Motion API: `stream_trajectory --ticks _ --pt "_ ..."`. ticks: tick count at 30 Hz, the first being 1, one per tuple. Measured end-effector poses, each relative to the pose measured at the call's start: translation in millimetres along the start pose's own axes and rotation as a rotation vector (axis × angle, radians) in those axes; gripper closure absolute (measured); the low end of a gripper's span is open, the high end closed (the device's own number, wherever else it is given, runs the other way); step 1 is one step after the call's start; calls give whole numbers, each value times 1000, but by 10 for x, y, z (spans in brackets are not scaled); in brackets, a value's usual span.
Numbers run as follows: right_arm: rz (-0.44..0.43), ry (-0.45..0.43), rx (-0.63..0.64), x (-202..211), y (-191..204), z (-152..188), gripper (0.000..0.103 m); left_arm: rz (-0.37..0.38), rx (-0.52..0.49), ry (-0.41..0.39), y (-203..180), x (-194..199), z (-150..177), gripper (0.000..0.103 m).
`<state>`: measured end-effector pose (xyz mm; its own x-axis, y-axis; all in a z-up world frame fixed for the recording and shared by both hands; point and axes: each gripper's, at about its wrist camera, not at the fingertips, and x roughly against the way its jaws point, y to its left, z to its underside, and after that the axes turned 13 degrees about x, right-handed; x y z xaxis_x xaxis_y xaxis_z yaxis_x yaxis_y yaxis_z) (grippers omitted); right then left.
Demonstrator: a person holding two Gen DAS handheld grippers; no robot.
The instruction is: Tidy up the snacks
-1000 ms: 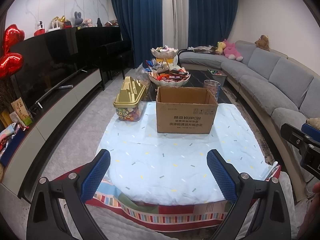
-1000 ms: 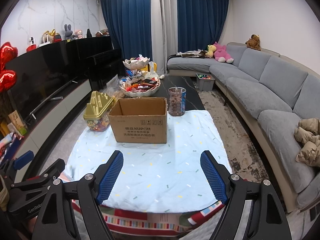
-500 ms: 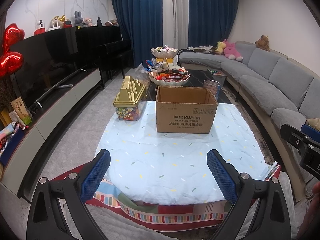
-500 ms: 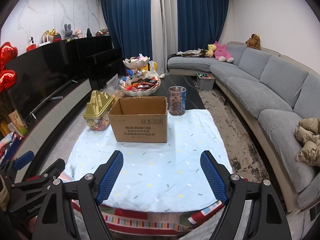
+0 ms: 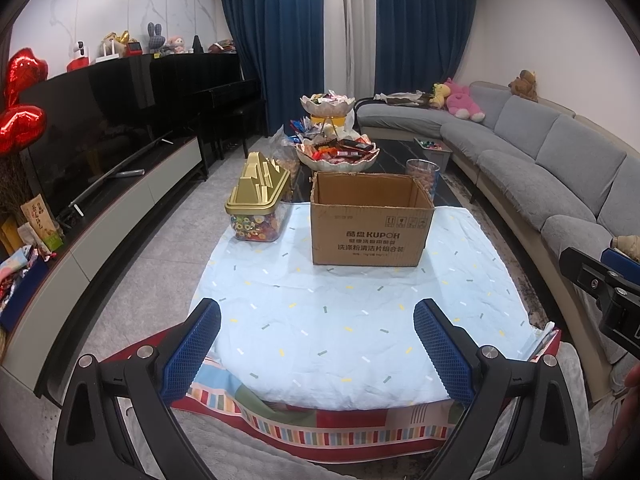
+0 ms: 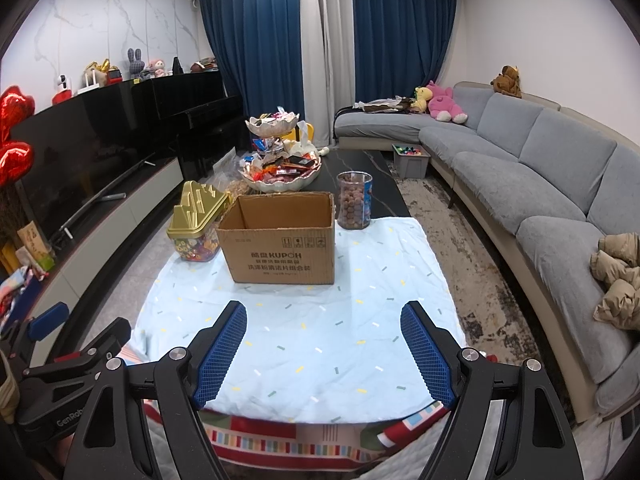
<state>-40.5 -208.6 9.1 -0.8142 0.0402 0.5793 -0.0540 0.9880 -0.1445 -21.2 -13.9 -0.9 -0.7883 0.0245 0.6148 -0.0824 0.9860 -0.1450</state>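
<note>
An open, empty-looking cardboard box stands at the far end of a low table under a light blue cloth. Left of it is a clear candy container with a gold lid. Behind its right corner stands a clear jar of brown snack balls. Further back is a tiered white dish of wrapped snacks. My left gripper and right gripper are open and empty, above the table's near edge.
A grey sectional sofa runs along the right. A black TV and low cabinet line the left. A dark coffee table lies behind the box. Red heart balloons hang at the far left. A grey bin sits by the sofa.
</note>
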Motion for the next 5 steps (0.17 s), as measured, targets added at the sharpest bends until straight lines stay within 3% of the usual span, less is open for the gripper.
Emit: stream_trajectory --ticks 5 --pt "-1 0 1 -5 -10 -2 23 3 -5 -4 -14 2 -8 4"
